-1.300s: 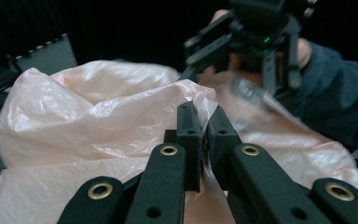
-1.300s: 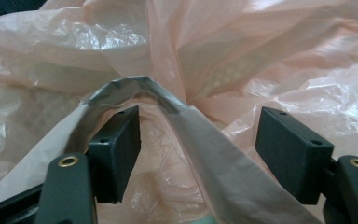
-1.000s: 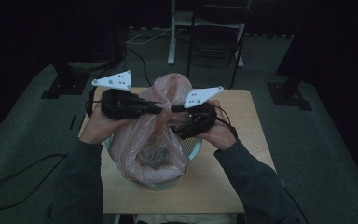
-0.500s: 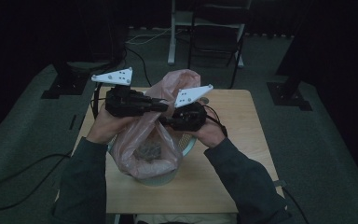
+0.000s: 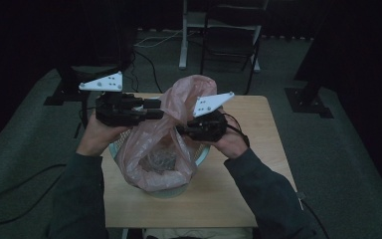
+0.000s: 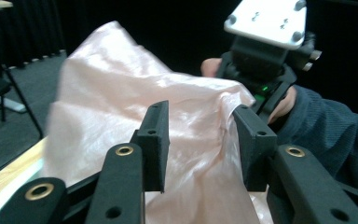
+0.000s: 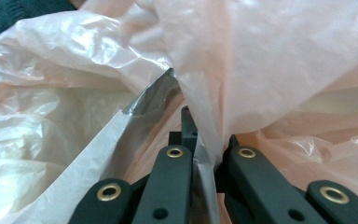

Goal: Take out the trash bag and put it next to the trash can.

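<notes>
The right tongs (image 7: 200, 154) pinch the pink bag (image 5: 179, 109) rim; the left tongs (image 6: 200, 140) gape around bag film opposite, above the basket (image 5: 199, 155) at the counter's (image 5: 258, 144) middle.

The tongs (image 7: 208, 140) pinch a fold of pink plastic bag (image 7: 270, 60).

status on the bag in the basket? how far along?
Done: pink bag sits in the basket on the table. In hand: right claw is shut on the bag's edge; left claw is open, with film between its jaws. Left: the top still stands bunched, not spread over the rim.
</notes>
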The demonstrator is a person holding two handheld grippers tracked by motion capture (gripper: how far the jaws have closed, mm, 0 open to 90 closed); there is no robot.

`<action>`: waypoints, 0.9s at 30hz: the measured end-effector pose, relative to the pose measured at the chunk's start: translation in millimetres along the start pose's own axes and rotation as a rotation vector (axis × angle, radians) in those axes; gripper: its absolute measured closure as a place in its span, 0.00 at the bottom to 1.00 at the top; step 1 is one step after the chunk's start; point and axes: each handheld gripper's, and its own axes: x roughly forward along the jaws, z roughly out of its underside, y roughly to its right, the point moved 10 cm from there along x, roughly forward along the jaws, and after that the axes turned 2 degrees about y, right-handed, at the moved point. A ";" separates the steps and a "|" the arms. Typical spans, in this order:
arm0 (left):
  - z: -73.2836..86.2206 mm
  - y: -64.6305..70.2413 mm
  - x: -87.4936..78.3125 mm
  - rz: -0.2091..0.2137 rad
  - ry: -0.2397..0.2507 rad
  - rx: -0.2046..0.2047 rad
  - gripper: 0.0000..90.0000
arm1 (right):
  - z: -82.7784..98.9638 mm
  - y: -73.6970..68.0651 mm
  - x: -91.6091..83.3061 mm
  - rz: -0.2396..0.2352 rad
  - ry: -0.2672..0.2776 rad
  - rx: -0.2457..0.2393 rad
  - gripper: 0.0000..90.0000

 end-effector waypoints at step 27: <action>47.5 -30.2 -31.6 -0.162 -0.017 -0.070 0.62 | -4.8 -5.9 -30.2 0.001 0.077 -0.015 0.99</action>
